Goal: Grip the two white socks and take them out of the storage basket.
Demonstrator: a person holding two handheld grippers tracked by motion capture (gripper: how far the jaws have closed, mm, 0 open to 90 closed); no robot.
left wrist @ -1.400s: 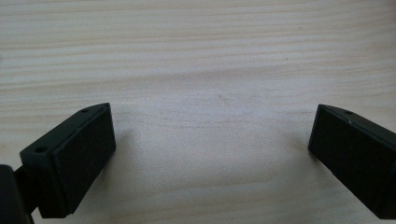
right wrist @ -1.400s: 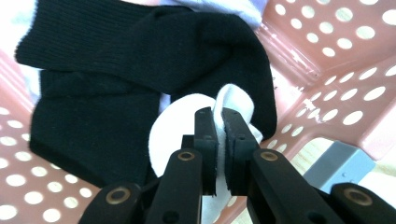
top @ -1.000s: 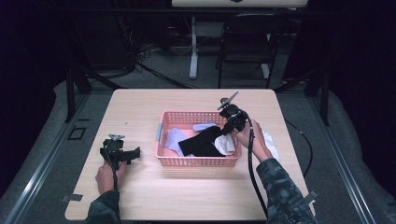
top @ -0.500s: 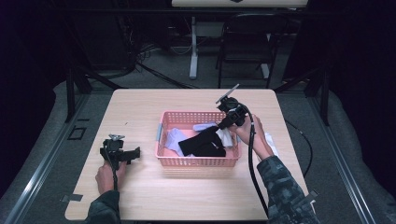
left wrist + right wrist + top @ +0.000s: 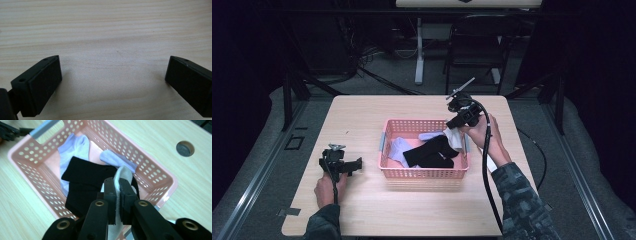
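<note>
1. The right gripper (image 5: 117, 192) has its jaws closed tight on a white sock (image 5: 122, 176), pinching the cloth between them above the pink basket (image 5: 27, 157). From above, this gripper (image 5: 458, 121) sits over the basket's far right corner, with the white sock (image 5: 454, 137) hanging down inside the rim.
2. The left gripper (image 5: 112, 80) has its jaws spread wide with nothing between them, just bare wood of the surface (image 5: 107, 32). From above, it (image 5: 341, 164) rests near the surface's left edge, well apart from the basket.
3. Inside the basket (image 5: 384, 150) lie a black sock (image 5: 429, 152) across the middle, a pale lilac sock (image 5: 398, 148) toward the left wall, and another pale piece (image 5: 113, 158) by the far wall.
4. The basket stands near the middle of the light wooden surface (image 5: 362, 115). Open wood lies on all sides of it, widest at the left and the near edge.
5. A round hole (image 5: 185, 148) in the surface lies beyond the basket's right wall.
</note>
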